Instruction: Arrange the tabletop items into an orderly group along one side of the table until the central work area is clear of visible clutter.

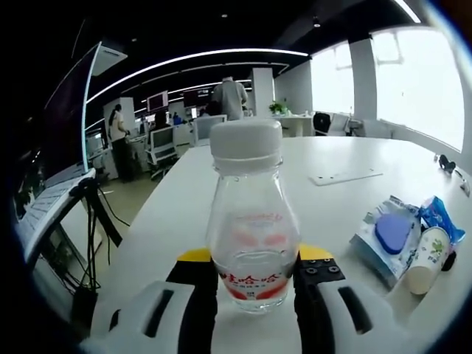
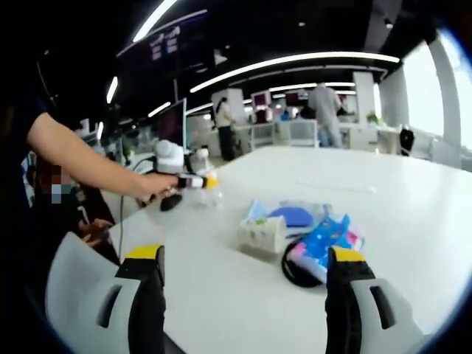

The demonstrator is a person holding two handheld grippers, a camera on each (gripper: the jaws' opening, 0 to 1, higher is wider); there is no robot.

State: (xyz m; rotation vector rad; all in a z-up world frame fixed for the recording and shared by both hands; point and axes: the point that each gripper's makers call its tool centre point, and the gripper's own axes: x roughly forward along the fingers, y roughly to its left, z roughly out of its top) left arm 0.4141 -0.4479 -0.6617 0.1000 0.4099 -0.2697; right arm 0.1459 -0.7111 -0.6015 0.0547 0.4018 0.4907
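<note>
Bottle (image 1: 253, 221), clear with a white cap, is held upright between the jaws of the left tool (image 1: 254, 284), low in the frame's centre above the white bench (image 1: 354, 158). The right tool (image 2: 243, 295) is spread wide and holds nothing. A carrying step is judged under way; next, the bottle would be set beside the packets (image 2: 321, 243) and paper cup (image 2: 262, 232)

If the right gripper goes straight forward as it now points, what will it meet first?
Probably the paper cup lying on its side, with the blue packets just beside it. The right gripper is open over bare table; depth is unclear.
</note>
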